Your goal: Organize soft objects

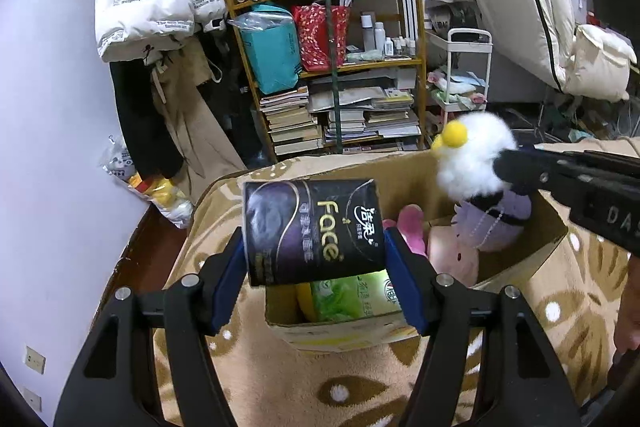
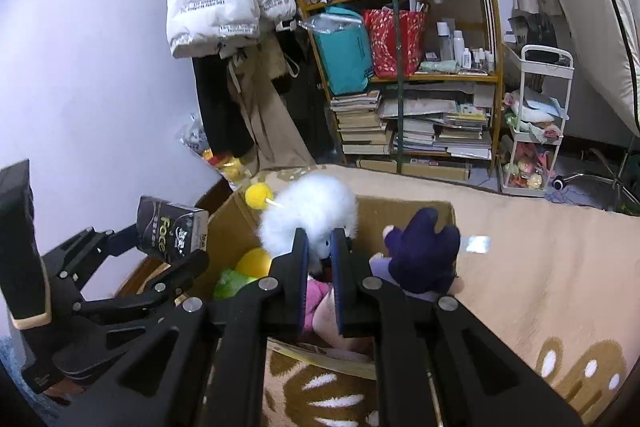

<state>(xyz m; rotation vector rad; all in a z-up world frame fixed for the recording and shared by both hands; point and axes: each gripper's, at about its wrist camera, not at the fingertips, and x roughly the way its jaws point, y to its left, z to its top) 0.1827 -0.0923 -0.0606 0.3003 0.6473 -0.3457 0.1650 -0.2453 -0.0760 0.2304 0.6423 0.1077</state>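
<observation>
1. Looking through the left wrist camera, I see my left gripper [image 1: 314, 247] clamped on a dark tissue pack [image 1: 314, 229], held above the cardboard box [image 1: 516, 267]. I judge the pack light and squashy, so its flat sides are best to hold.

2. From the right wrist camera, my right gripper [image 2: 320, 247] pinches a fluffy white toy [image 2: 306, 217] over the box; it looks very light and soft.

Left gripper [image 1: 316, 263] has its blue-padded fingers [image 1: 404, 279] spread wide with something clamped between the pads, held level and pointing forward. Right gripper [image 2: 320, 251] is squeezed down much narrower, fingers [image 2: 298, 267] nearly together and pinching on something. In the left wrist view it comes in from the right side, angled across, a bit higher than the left one.
</observation>
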